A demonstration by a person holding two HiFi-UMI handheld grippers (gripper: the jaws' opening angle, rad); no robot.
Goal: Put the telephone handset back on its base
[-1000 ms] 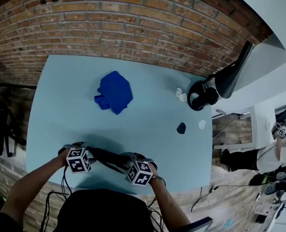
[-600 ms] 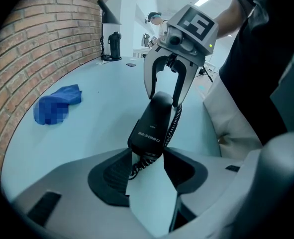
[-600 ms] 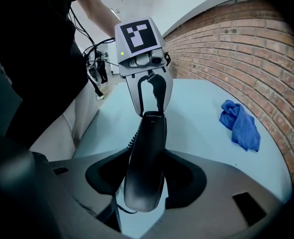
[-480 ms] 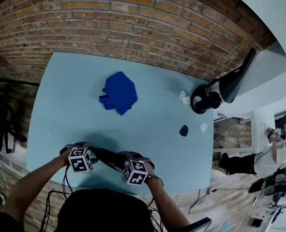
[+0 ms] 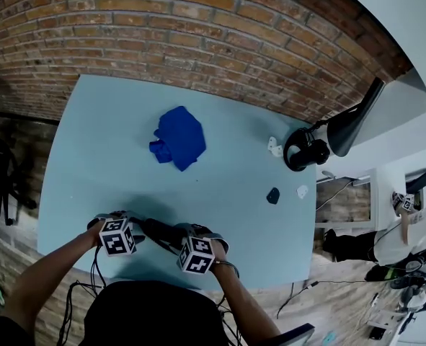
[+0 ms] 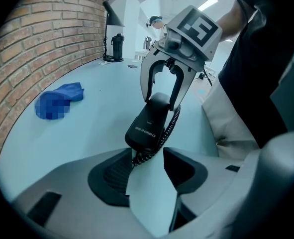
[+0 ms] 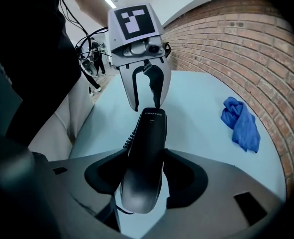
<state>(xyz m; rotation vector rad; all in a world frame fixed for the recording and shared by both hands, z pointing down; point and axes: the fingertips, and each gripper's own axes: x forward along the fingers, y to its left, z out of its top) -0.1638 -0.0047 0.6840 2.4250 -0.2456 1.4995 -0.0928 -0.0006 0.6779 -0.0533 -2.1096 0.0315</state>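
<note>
So the handset [image 7: 146, 158] is at the near edge of the table [image 5: 97, 157], right in front of the person, slung between the two tongs and looking lifted off the top. The right gripper [image 6: 160, 102] has one end pinched. Its jaws have just been easing apart a bit, but the handset sits snug between them and both pads look to be touching it. The left gripper [image 7: 147, 106] is spread. The handset's other end sits right at its tips, with bare table showing through the gap and a bit of the coiled cord [image 6: 172, 121] hanging in there. The handset tilts down toward the left one. A blue cloth [image 5: 180, 137] lies well off toward the brick wall [image 5: 198, 34].
</note>
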